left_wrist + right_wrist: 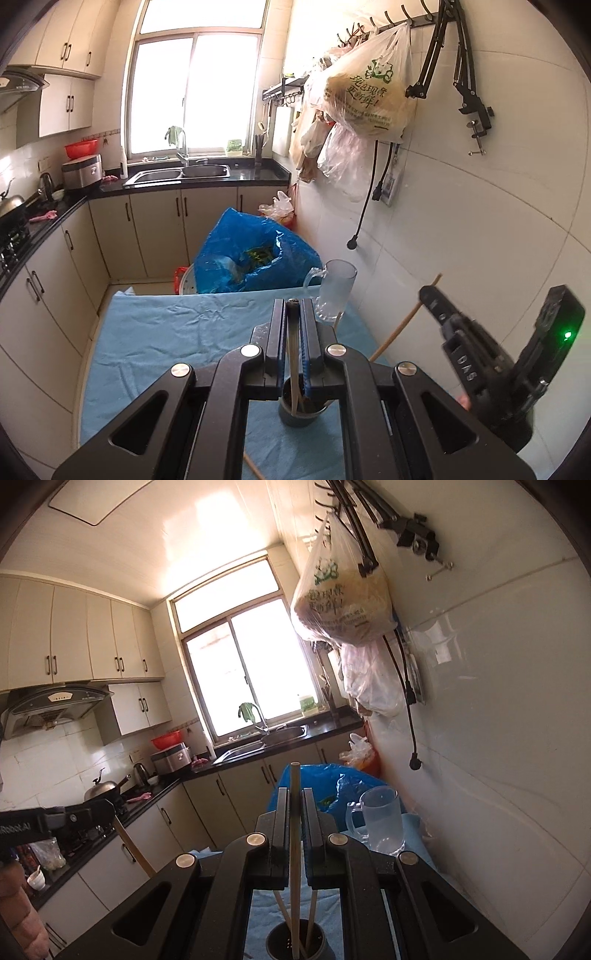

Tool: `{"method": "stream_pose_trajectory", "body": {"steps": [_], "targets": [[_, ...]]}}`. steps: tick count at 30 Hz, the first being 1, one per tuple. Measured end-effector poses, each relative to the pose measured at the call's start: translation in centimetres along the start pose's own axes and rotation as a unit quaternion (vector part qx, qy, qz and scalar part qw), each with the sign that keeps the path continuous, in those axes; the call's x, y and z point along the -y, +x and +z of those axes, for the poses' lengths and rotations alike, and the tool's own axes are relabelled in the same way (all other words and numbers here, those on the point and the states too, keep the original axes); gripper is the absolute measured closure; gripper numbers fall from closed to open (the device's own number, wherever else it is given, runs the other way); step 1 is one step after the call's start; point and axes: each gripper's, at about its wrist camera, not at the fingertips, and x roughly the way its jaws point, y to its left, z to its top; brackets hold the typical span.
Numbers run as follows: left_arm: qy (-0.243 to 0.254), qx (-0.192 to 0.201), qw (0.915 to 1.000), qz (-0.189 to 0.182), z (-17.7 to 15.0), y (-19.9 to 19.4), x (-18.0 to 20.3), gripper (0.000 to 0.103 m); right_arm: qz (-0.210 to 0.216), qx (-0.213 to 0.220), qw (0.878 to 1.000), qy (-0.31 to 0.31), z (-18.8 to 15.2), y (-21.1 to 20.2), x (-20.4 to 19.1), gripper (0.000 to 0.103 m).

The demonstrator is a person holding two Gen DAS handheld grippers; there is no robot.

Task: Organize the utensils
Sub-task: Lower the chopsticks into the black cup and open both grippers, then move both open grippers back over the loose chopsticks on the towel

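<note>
In the left wrist view my left gripper (294, 307) is shut on a pale wooden utensil handle (293, 354). The handle's lower end drops toward a dark utensil cup (300, 415) on the blue towel (166, 350). My right gripper (430, 295) hangs at the right, shut on a wooden chopstick (400, 325). In the right wrist view that right gripper (295, 794) clamps the upright chopstick (294, 775), whose lower end reaches into the dark cup (295, 943) beside two other sticks. The left gripper (105, 810) shows at the left with its wooden handle (133, 849).
A clear glass mug (334, 291) stands on the towel near the tiled wall (480, 240). A blue plastic bag (251, 258) sits past the table's far edge. Plastic bags (369, 92) hang from wall hooks. Another chopstick (252, 468) lies on the towel.
</note>
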Motion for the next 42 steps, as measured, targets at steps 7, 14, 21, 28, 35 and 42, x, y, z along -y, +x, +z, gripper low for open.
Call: {"method": "stream_pose_trajectory", "body": {"steps": [7,14,21,28,35,42], "targets": [[-0.006,-0.022,0.9997,0.001,-0.5,4.1,0.0,0.096,-0.006,-0.029,1.000,0.007,-1.3,3.2,1.2,0.097],[-0.022,-0.054,0.9983,0.005,-2.0,7.4,-1.2,0.096,-0.015,-0.071,0.997,0.010,-3.4,5.9,2.2,0.097],[-0.042,-0.067,0.9968,0.004,-2.8,8.6,-2.6,0.096,-0.007,-0.112,0.993,0.032,-4.2,7.1,3.1,0.095],[-0.058,-0.050,0.9970,0.006,-2.9,6.6,-3.6,0.059,-0.010,-0.074,0.997,0.030,-2.7,3.9,2.6,0.067],[-0.066,-0.009,0.9975,0.025,-4.4,0.9,-5.5,0.043,-0.007,-0.030,0.998,0.050,-2.4,-1.9,2.6,0.043],[-0.087,-0.007,0.9941,0.064,-9.3,-3.1,-9.6,0.036,0.013,-0.089,0.995,0.029,-7.1,-3.7,0.6,0.034]]}}
